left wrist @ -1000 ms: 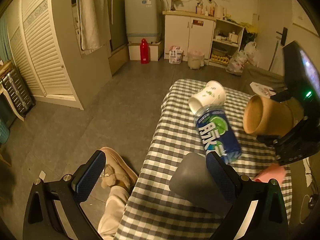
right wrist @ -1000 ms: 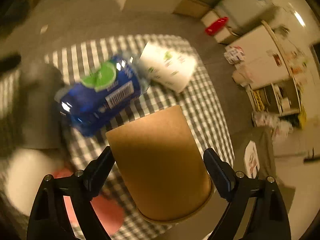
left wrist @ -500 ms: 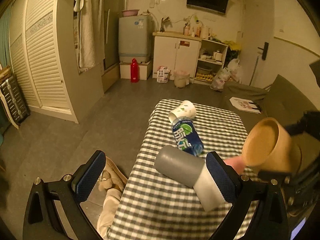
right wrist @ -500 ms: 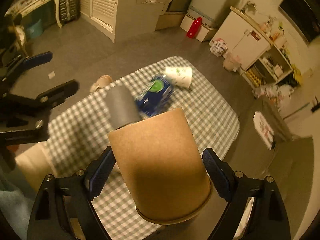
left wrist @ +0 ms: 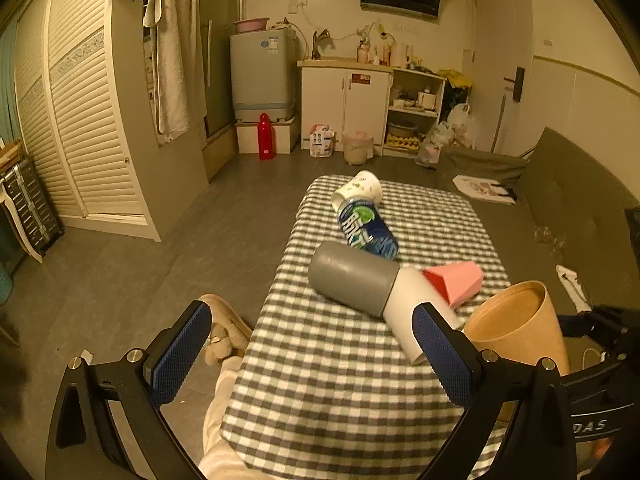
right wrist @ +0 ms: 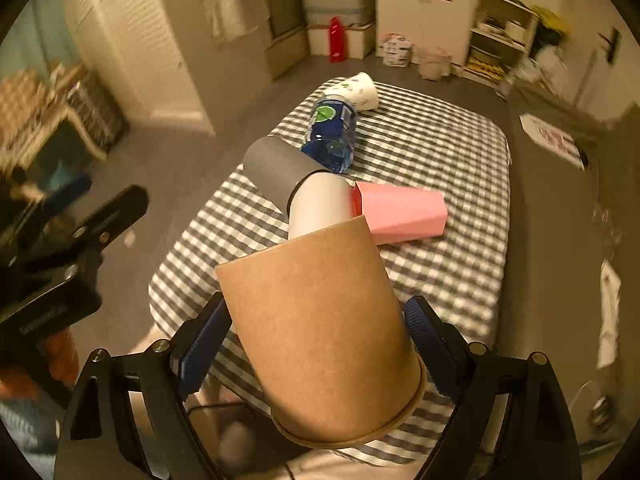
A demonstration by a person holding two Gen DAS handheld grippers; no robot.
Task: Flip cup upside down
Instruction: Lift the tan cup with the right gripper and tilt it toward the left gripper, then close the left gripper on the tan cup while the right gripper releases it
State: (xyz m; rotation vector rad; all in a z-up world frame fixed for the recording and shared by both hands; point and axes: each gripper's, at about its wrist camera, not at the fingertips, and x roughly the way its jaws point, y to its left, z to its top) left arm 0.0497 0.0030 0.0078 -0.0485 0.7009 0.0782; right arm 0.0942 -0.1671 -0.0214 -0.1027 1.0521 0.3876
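Observation:
My right gripper (right wrist: 316,340) is shut on a brown paper cup (right wrist: 320,320) and holds it in the air over the near edge of the checked table (right wrist: 440,152). In the right wrist view its closed base points away and its rim faces the camera. In the left wrist view the cup (left wrist: 520,328) shows at the lower right with its open mouth facing up and left. My left gripper (left wrist: 308,356) is open and empty, over the table's near left edge.
On the table lie a grey-and-white tumbler (left wrist: 360,284), a pink cup (left wrist: 456,280), a blue bottle (left wrist: 368,232) and a white paper cup (left wrist: 358,190), all on their sides. A person's leg (left wrist: 228,360) is below the left table edge. A sofa (left wrist: 580,216) stands to the right.
Both grippers have pulled back and up from the table. The brown cup has turned in the right gripper, so its mouth now faces more upward in the left wrist view.

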